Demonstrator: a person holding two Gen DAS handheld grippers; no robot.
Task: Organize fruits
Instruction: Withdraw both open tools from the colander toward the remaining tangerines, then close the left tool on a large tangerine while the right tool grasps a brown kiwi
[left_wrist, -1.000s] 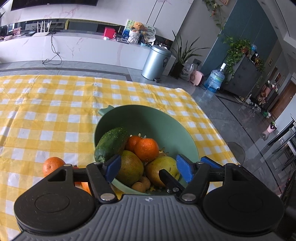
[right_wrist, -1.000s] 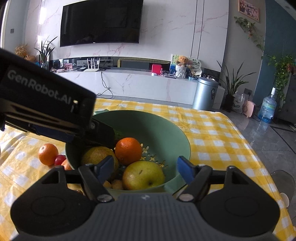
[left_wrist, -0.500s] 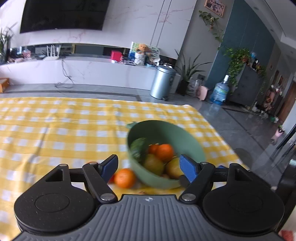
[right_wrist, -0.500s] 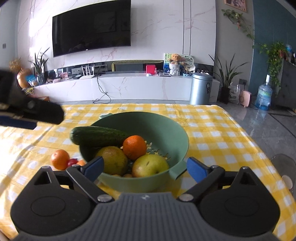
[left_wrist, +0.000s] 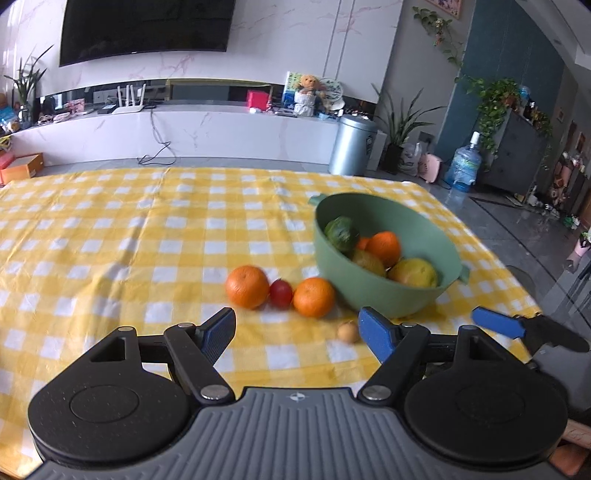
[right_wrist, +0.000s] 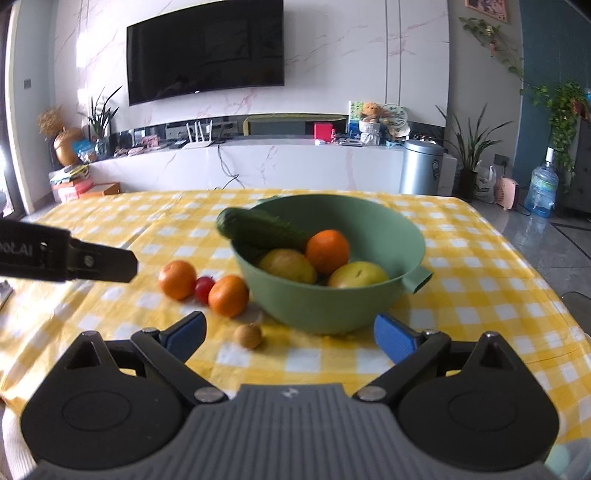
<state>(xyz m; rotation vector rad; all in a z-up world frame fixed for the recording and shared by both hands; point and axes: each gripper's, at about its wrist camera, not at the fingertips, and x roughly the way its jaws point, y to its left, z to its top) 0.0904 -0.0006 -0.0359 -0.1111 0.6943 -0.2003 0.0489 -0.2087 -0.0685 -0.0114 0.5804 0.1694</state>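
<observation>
On the yellow checked tablecloth (right_wrist: 480, 280), a green bowl (right_wrist: 369, 229) is seen partly filled: a cucumber (right_wrist: 258, 227) is propped over its rim, and an orange (right_wrist: 328, 251) and two yellow-green fruits are held inside. Four pieces are left outside, just beside the bowl's near-left wall: an orange (left_wrist: 247, 287), a small red fruit (left_wrist: 281, 293) touching it, a second orange (left_wrist: 314, 297), and a small brown fruit (right_wrist: 248, 335) nearest the cameras.

Nothing is held by either tool. The left gripper (left_wrist: 297, 332) is seen with its fingers spread wide and nothing between them; the right gripper (right_wrist: 290, 332) is likewise spread, with only cloth and the small brown fruit showing in the gap beyond its fingers. Both are kept back from the fruit and apart from it.

The step in hand is judged to be the choice of the next loose piece, with the task perhaps half done. A lowering onto one fruit is called for next, with the fingers centred either side before being closed. The small round pieces are likely to roll if nudged, and the crowded row may be disturbed.
</observation>
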